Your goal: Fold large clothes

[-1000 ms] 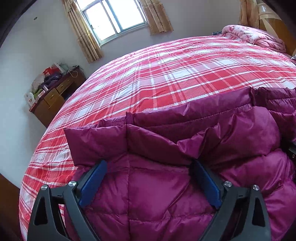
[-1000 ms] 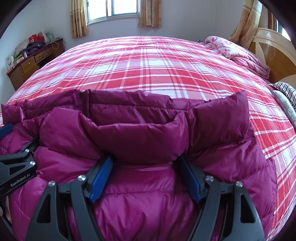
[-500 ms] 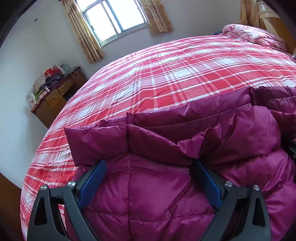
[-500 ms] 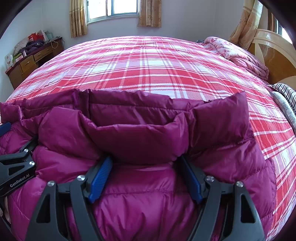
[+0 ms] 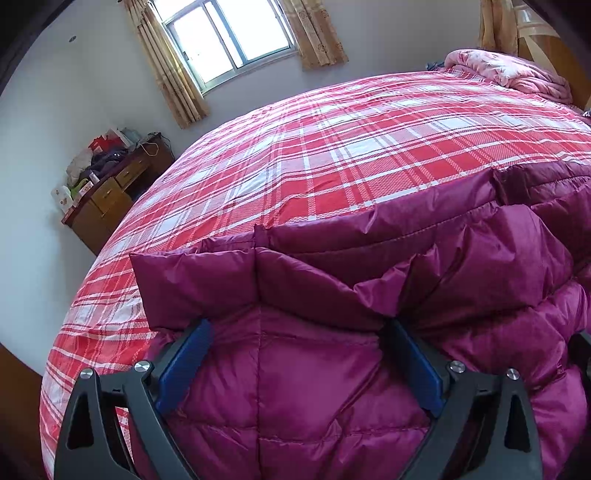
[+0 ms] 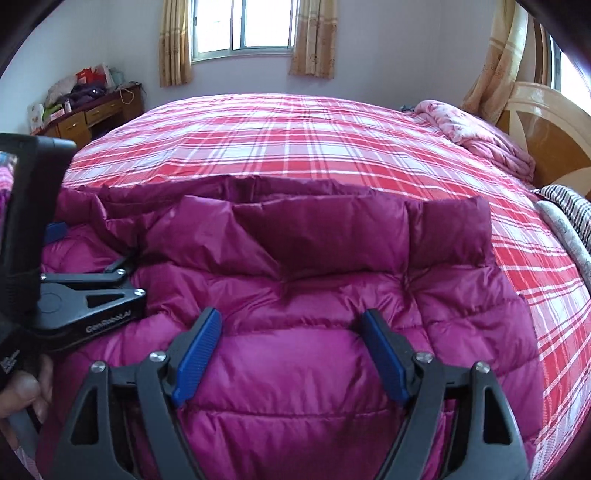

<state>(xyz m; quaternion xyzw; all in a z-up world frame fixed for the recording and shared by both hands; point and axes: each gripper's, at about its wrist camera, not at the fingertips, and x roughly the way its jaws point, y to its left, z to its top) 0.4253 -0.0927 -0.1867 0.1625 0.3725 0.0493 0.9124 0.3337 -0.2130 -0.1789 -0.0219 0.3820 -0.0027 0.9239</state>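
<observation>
Two grippers sit over the jacket point(image 6: 295, 369), which lies on the plaid bed point(image 6: 314, 147), its collar toward the window point(image 6: 243, 26). The left gripper point(image 5: 295, 354) is spread wide, fingertips tucked under a puffy fold. The right gripper point(image 6: 291, 332) gapes open above the quilting, pinching nothing.

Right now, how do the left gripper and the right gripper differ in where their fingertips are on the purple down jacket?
The left gripper has its fingertips tucked under the folded-over edge of the purple down jacket; the right gripper has its tips in the open, short of that edge. The left gripper sits at the jacket's left side, the right gripper nearer its right side. Both are open, with blue pads, above the quilted fabric.
</observation>
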